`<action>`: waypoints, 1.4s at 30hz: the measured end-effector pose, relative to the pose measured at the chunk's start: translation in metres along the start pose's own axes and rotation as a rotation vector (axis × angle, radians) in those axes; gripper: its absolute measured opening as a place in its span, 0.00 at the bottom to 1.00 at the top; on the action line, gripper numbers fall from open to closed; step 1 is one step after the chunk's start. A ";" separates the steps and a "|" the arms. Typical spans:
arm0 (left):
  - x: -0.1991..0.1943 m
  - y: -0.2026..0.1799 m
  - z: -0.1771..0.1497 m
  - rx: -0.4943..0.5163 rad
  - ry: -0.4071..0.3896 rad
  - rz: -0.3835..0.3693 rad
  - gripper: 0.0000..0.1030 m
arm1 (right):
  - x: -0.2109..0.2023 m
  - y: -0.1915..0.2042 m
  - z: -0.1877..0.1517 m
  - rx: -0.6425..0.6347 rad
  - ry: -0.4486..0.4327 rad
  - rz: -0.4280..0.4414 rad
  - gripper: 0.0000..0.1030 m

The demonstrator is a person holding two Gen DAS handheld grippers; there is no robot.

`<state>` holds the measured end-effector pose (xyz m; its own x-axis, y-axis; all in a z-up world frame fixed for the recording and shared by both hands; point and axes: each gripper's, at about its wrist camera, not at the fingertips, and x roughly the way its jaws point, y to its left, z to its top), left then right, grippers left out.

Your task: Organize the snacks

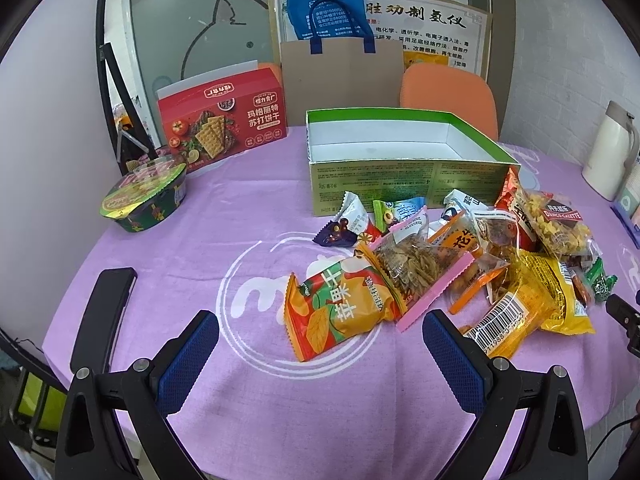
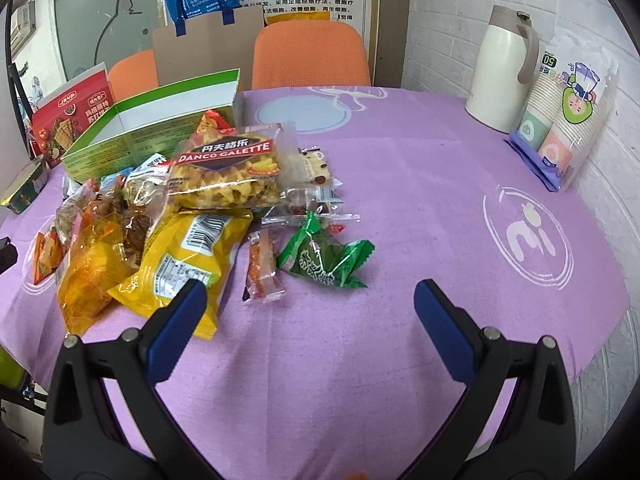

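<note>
Left gripper [image 1: 320,332]: blue-padded fingers [image 1: 186,364] spread wide, gripping nothing, hanging just above the purple tablecloth [image 1: 280,408]
Right gripper [image 2: 310,300]: fingers [image 2: 444,328] likewise wide apart and empty; its left pad overlaps the corner of the yellow bag [image 2: 188,256] in the view, contact cannot be told
Snack pile [image 1: 460,256]: loose packets heaped right against the front wall of the green box [image 1: 400,184], spilling toward both grippers
Orange chip packet [image 1: 340,308]: nearest edge of the pile from the green box, lying between the left gripper's fingers and just beyond their tips
Pink-edged clear packet [image 1: 416,268]: overlapping the orange chip packet, on the side toward the green box
Danco Galette bag [image 2: 228,172]: on top of the pile, close to the green box's right front corner
Green packet [image 2: 328,260]: well out from the green box, beyond the right gripper's tips, beside a small clear red snack [image 2: 262,268]
Green box: lid off, white inside, nothing in it, standing mid-table
Red cracker box [image 1: 224,120]: left of the green box, upright, flap raised
Noodle bowl [image 1: 146,196]: further left of the green box, sealed
Black phone [image 1: 106,312]: far left of the green box, near the table edge
White jug [image 2: 504,68]: far right of the green box, by the white brick wall, paper cup pack [image 2: 568,120] beside it
Behind the green box: orange chairs [image 1: 448,96], blue tote bag [image 1: 328,0], Chinese poster [image 1: 424,28]
</note>
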<state>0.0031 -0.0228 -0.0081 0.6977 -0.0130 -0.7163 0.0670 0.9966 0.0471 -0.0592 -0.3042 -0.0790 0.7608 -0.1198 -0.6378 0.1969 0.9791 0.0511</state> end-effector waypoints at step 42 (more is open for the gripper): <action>0.010 -0.030 0.006 -0.018 0.088 -0.416 0.86 | 0.037 0.051 0.017 -0.136 0.086 0.165 1.00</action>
<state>0.0127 -0.0533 -0.0124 0.5505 -0.4080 -0.7284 0.3166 0.9093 -0.2701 -0.0108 -0.2610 -0.0867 0.7192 0.0524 -0.6928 -0.0154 0.9981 0.0594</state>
